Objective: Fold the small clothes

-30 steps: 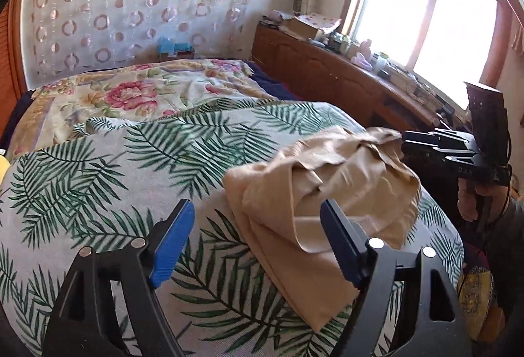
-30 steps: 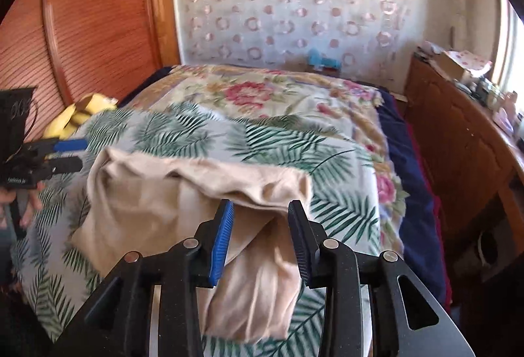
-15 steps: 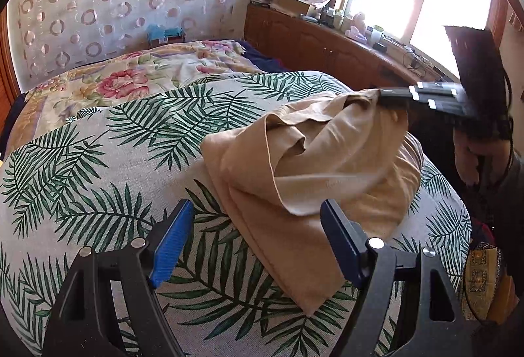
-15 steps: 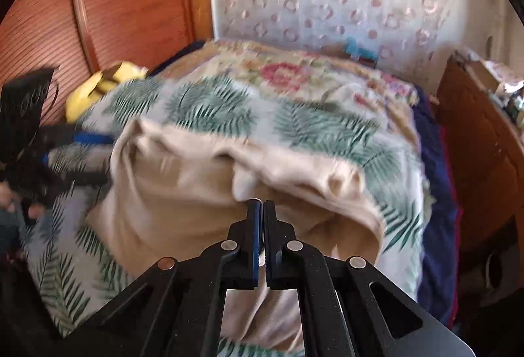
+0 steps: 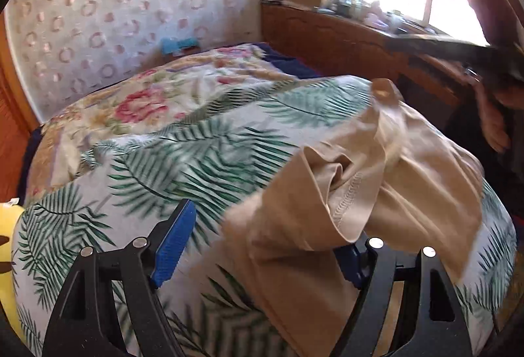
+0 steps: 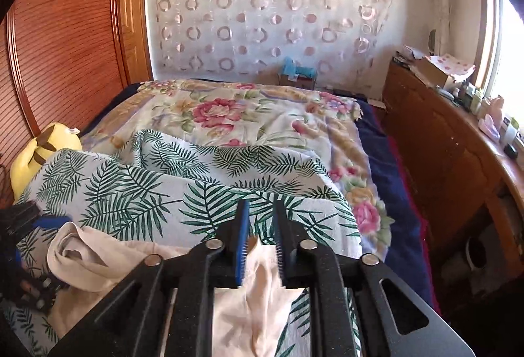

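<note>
A beige garment [image 5: 376, 193] lies bunched on the palm-leaf sheet [image 5: 196, 154] of the bed. My left gripper [image 5: 262, 245] is open; one fold of the garment drapes over its right finger [image 5: 352, 262]. In the right wrist view the garment [image 6: 255, 298] lies below my right gripper [image 6: 260, 245], whose jaws stand slightly apart with a peak of cloth between them, released. The right gripper shows blurred at the upper right of the left wrist view [image 5: 458, 49]. The left gripper shows at the left edge of the right wrist view [image 6: 36, 226].
A floral quilt [image 6: 229, 115] covers the far half of the bed. A yellow plush toy [image 6: 39, 151] sits at the left bedside by the wooden wardrobe [image 6: 65, 39]. A wooden cabinet [image 6: 458, 144] with clutter runs along the right under the window.
The right gripper closed on the garment's edge, carried it toward the left gripper, then parted its jaws. The garment now folds over nearer the left gripper and drapes over its right finger.
</note>
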The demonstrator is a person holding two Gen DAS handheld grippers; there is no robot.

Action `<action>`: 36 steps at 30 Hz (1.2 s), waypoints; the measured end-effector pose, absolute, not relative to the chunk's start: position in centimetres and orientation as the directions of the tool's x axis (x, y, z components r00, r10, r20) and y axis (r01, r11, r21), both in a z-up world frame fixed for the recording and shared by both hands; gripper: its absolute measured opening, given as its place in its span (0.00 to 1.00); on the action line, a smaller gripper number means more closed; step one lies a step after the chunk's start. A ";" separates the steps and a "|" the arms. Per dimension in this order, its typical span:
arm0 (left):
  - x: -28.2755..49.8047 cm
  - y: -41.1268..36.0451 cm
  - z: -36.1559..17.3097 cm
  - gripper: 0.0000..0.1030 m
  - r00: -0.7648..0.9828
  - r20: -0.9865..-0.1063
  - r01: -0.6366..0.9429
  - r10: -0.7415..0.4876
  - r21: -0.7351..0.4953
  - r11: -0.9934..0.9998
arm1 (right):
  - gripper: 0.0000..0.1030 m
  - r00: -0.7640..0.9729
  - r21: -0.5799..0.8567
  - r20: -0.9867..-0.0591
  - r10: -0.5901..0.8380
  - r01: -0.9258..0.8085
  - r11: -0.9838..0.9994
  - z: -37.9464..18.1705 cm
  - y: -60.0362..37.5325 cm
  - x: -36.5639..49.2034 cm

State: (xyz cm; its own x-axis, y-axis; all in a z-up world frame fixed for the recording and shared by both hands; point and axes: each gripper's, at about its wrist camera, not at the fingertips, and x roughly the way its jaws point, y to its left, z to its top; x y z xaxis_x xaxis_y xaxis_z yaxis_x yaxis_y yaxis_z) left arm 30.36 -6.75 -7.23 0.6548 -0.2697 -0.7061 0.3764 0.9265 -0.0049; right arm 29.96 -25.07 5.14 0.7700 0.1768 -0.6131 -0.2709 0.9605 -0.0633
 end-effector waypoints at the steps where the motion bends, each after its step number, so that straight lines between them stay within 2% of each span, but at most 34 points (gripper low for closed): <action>1: 31.0 -6.1 -7.1 0.77 0.665 -0.700 0.348 -0.259 -0.015 0.937 | 0.29 0.767 -0.053 -0.615 0.185 -0.273 0.960 5.1 -25.3 29.4; 2: 31.5 -5.4 -7.0 0.77 0.681 -0.692 0.314 -0.237 -0.016 0.949 | 0.39 0.766 -0.054 -0.617 0.181 -0.271 0.961 5.1 -25.5 29.1; 3: 32.1 -4.7 -6.8 0.77 0.700 -0.685 0.273 -0.201 -0.005 0.962 | 0.45 0.770 -0.059 -0.614 0.176 -0.267 0.962 4.6 -26.1 27.8; 6: 33.0 -2.9 -6.5 0.77 0.718 -0.676 0.209 -0.164 -0.015 0.978 | 0.52 0.744 -0.043 -0.635 0.209 -0.303 0.952 4.1 -26.3 26.6; 10: 32.4 -2.0 -6.6 0.77 0.706 -0.683 0.217 -0.185 -0.039 0.975 | 0.61 0.675 -0.016 -0.697 0.242 -0.352 0.936 2.9 -26.8 25.6; 12: 31.7 -1.8 -7.0 0.77 0.684 -0.696 0.239 -0.219 -0.069 0.968 | 0.73 0.657 0.000 -0.711 0.251 -0.357 0.934 2.0 -26.8 25.3; 14: 30.9 -2.0 -7.4 0.77 0.651 -0.712 0.266 -0.263 -0.111 0.957 | 0.78 0.637 0.031 -0.726 0.260 -0.348 0.937 1.2 -26.9 25.6; 22: 28.1 -3.4 -9.5 0.77 0.535 -0.748 0.323 -0.393 -0.249 0.913 | 0.78 0.548 0.124 -0.783 0.293 -0.324 0.938 -1.6 -27.3 28.0; 25: 27.9 -4.3 -9.9 0.77 0.528 -0.750 0.333 -0.397 -0.247 0.910 | 0.78 0.550 0.117 -0.781 0.296 -0.337 0.934 -1.5 -27.4 28.2; 26: 27.8 -4.6 -9.8 0.77 0.530 -0.752 0.334 -0.392 -0.240 0.912 | 0.77 0.553 0.102 -0.782 0.289 -0.343 0.934 -1.3 -27.1 28.1; 27: 27.9 -4.8 -9.8 0.74 0.530 -0.749 0.337 -0.397 -0.244 0.909 | 0.70 0.556 0.093 -0.780 0.286 -0.349 0.932 -1.1 -26.9 28.1; 28: 28.0 -4.9 -9.8 0.63 0.526 -0.744 0.343 -0.412 -0.257 0.903 | 0.63 0.553 0.101 -0.776 0.302 -0.364 0.926 -1.0 -26.9 27.8; 29: 27.9 -5.1 -9.8 0.47 0.518 -0.742 0.348 -0.426 -0.272 0.897 | 0.49 0.542 0.123 -0.772 0.333 -0.387 0.914 -0.9 -26.7 27.7; 31: 28.1 -5.4 -10.0 0.24 0.486 -0.741 0.365 -0.465 -0.311 0.877 | 0.36 0.532 0.135 -0.769 0.355 -0.407 0.903 -1.1 -26.7 27.4; 32: 27.9 -5.5 -9.9 0.13 0.485 -0.737 0.364 -0.470 -0.319 0.875 | 0.24 0.530 0.139 -0.764 0.369 -0.424 0.895 -1.1 -26.7 27.2; 33: 27.9 -5.6 -9.8 0.10 0.479 -0.736 0.371 -0.478 -0.324 0.870 | 0.18 0.530 0.138 -0.759 0.378 -0.437 0.889 -1.1 -26.7 27.1; 36: 27.2 -5.5 -8.2 0.08 0.501 -0.702 0.394 -0.507 -0.337 0.855 | 0.15 0.565 0.103 -0.738 0.369 -0.446 0.889 -0.5 -26.4 26.5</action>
State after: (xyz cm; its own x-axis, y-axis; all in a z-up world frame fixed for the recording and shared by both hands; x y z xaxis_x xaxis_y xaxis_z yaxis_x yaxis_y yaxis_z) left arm 27.18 -5.46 -8.23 0.5008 -0.5068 -0.7017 0.3939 0.8553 -0.3366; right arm 26.48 -26.44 -0.51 0.5652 0.3691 -0.7378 -0.4463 0.8889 0.1028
